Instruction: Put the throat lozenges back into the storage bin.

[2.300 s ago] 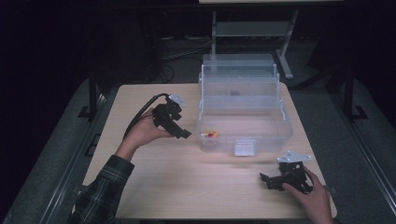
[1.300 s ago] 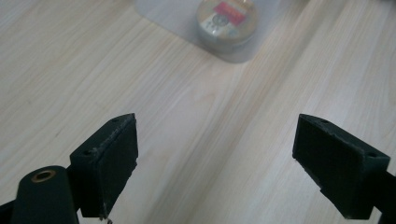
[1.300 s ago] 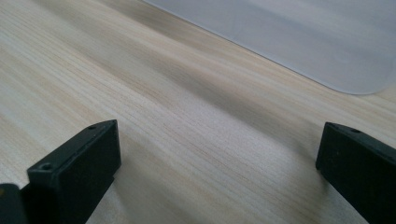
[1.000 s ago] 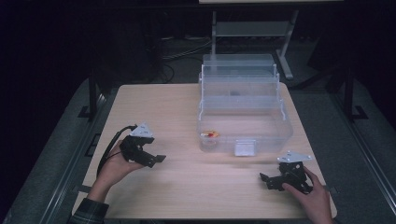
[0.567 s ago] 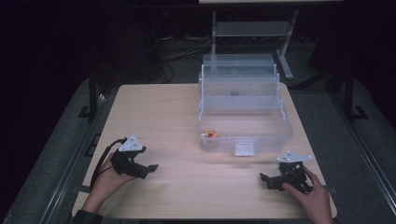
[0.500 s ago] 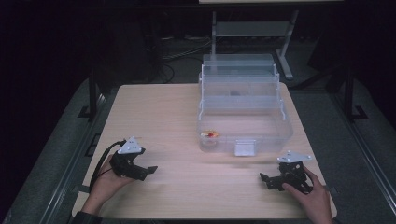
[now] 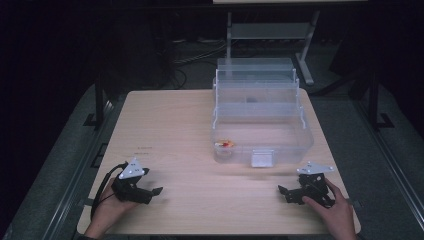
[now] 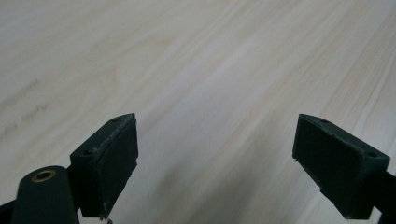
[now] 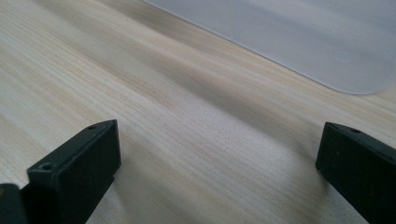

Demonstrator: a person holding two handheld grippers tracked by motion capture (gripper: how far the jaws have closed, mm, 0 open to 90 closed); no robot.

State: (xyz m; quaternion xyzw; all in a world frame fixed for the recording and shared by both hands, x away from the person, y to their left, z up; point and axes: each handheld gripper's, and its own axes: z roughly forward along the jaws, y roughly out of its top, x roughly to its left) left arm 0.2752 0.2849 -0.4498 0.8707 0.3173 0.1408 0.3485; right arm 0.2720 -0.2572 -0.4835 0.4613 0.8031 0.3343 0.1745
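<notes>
Your left tongs [image 7: 150,192] rest low at the near left corner of the table [image 7: 190,130], jaws spread wide with bare wood between them. Your right tongs [image 7: 289,194] sit at the near right corner, jaws likewise wide and holding nothing. The clear box [image 7: 260,120] stands just ahead of the right tongs, well apart from the left, its tiers stepped back open. A small orange item [image 7: 226,145] lies in the box's front left corner, ahead of both tongs. The right gripper view catches the box corner [image 9: 327,42] just beyond the jaws.
</notes>
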